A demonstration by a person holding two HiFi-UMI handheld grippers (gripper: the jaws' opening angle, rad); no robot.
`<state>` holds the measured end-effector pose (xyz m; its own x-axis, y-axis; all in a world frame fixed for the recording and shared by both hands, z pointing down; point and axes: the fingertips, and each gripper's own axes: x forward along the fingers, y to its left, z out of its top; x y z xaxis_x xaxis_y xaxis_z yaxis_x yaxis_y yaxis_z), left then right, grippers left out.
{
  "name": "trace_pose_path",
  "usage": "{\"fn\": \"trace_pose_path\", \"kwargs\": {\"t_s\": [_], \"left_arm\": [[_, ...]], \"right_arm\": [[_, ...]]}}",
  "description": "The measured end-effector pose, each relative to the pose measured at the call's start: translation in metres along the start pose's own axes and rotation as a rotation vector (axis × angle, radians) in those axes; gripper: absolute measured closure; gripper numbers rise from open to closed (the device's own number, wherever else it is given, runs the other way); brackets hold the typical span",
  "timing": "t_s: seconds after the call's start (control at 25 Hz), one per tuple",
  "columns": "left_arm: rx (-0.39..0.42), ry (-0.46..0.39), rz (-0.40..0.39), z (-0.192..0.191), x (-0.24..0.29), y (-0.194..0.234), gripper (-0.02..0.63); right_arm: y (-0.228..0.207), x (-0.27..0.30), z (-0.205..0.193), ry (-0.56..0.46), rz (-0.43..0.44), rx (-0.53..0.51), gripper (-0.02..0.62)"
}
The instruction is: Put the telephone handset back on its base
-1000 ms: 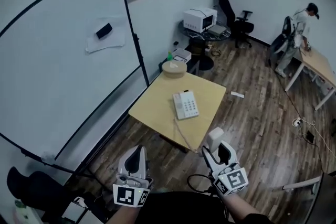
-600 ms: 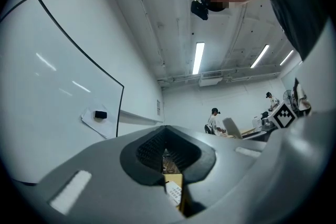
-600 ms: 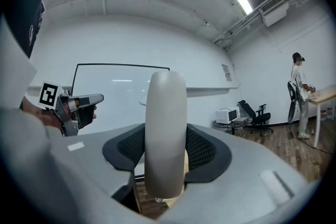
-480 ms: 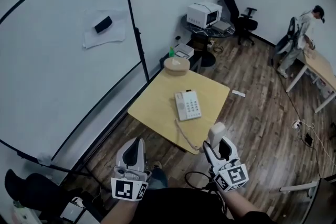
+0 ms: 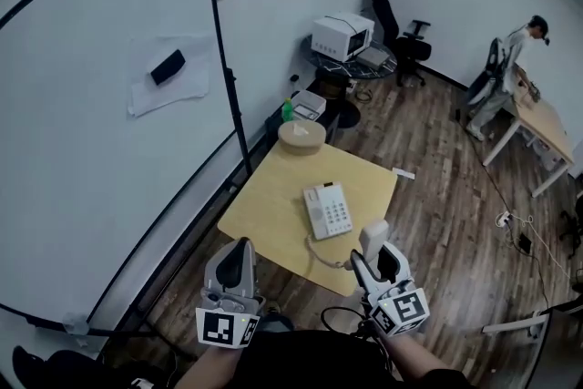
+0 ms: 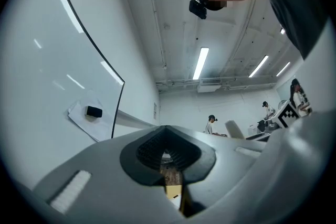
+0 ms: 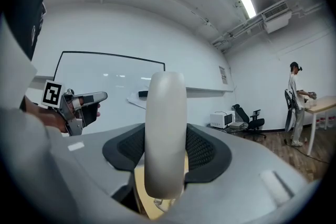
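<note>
right gripper (image 5: 373, 258) fingers pinch the handset (image 5: 373, 238), now closer to the base (image 5: 328, 210); left gripper (image 5: 240, 250) fingers pressed together.

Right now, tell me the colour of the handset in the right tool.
Off-white; the handset shows best in the right gripper view.

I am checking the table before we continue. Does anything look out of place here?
Yes. The handset is off the telephone base, which lies on the table. The right gripper holds it near the table's front corner, and its cord runs from the base towards it.
</note>
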<state>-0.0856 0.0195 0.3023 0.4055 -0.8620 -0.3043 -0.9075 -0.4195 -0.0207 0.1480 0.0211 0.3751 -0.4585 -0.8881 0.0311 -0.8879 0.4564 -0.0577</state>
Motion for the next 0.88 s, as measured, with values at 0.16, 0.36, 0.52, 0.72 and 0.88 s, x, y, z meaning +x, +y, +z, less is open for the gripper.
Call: {"fn": "trace_pose_path", "kwargs": {"t_s": [0.16, 0.36, 0.52, 0.72, 0.88], "left_arm": [[-0.02, -0.003, -0.031, -0.007, 0.027, 0.035, 0.606], [-0.026, -0.003, -0.056, -0.024, 0.052, 0.075, 0.606], [-0.025, -0.008, -0.076, -0.033, 0.071, 0.1, 0.606], [-0.032, -0.001, -0.09, -0.047, 0.092, 0.121, 0.606], [-0.037, 0.012, -0.086, -0.057, 0.105, 0.123, 0.606]], "right_arm": [[0.004, 0.036, 0.005, 0.015, -0.036, -0.008, 0.368], [0.003, 0.078, 0.004, 0.025, -0.084, -0.008, 0.368], [0.002, 0.111, 0.003, 0.026, -0.107, -0.022, 0.368], [-0.002, 0.143, 0.006, 0.013, -0.131, -0.033, 0.368], [-0.012, 0.159, 0.005, 0.022, -0.125, -0.036, 0.368]]}}
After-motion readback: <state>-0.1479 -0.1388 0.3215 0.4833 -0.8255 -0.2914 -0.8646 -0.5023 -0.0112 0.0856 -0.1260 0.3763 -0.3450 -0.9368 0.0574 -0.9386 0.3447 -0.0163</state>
